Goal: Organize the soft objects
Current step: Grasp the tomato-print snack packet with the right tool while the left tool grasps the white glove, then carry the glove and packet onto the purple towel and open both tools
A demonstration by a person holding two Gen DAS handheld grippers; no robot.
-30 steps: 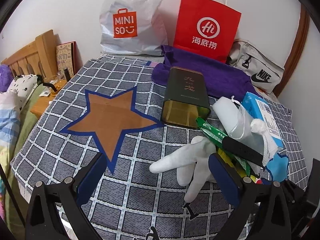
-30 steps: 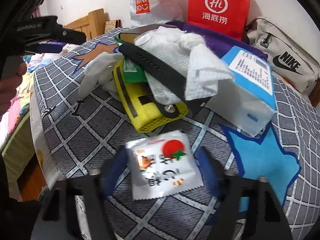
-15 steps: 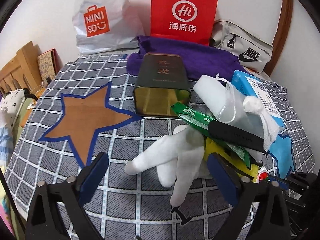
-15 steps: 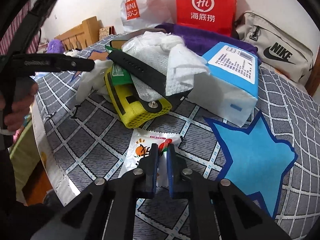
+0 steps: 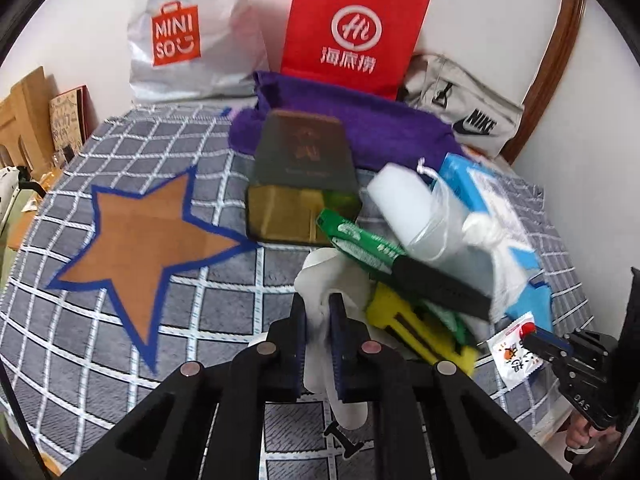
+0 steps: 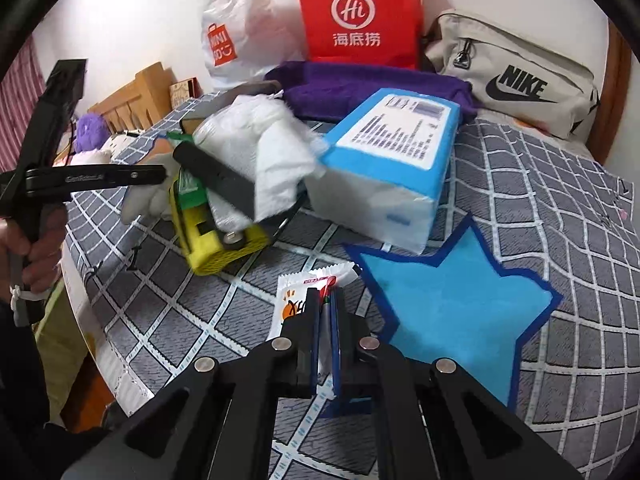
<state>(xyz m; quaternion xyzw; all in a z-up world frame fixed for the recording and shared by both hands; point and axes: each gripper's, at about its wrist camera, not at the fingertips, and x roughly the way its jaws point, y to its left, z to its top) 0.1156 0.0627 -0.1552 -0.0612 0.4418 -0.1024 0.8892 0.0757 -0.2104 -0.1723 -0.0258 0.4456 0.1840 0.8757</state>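
My left claw (image 5: 318, 312), wide open before, has now closed on the white glove (image 5: 320, 280). My right claw (image 6: 325, 308), clamped a half-second ago, has lifted the snack sachet (image 6: 296, 300) slightly.

White glove (image 5: 320, 280): soft, crumpled, pinched between the closed fingers of the left gripper (image 5: 318, 312), at the near edge of the pile.
Snack packet (image 6: 308, 292): white, orange and red print, flat pouch clamped on edge by the right gripper (image 6: 325, 304), just beside the blue star patch (image 6: 452, 308).
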